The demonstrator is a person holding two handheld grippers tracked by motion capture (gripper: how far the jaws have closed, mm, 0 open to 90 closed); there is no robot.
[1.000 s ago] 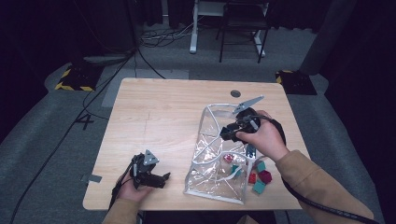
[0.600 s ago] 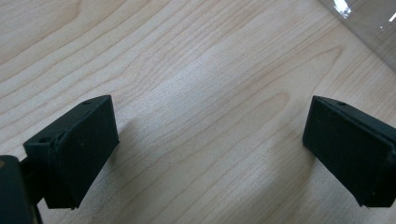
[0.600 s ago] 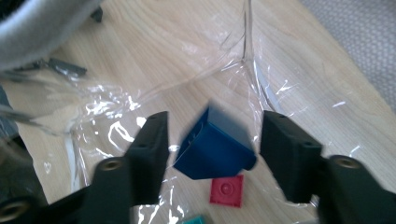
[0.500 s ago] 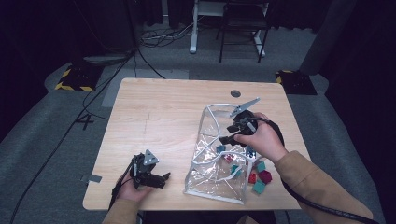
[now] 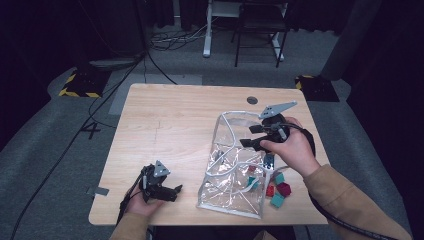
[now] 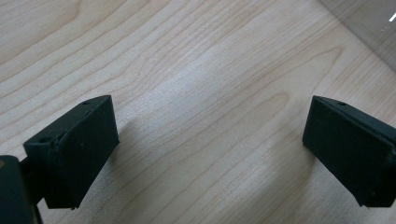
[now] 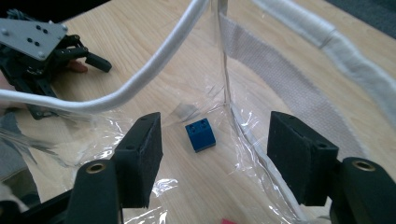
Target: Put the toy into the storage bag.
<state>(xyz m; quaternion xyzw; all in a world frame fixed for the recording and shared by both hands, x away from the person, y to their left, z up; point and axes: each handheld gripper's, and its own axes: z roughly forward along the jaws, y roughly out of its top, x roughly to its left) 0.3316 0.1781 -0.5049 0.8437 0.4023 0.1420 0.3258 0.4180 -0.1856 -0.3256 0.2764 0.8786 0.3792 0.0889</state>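
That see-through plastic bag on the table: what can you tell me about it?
The clear plastic bag with white fabric edging lies on the light wooden table, its mouth held open toward the right gripper. The film is crinkled and glossy, with a white corded rim and a woven white strap. A small dark blue studded brick rests inside on the bottom. More coloured bricks sit just outside its right edge.

Dark lab: cables point(image 5: 150, 55), hazard-striped floor plates point(image 5: 77, 85)
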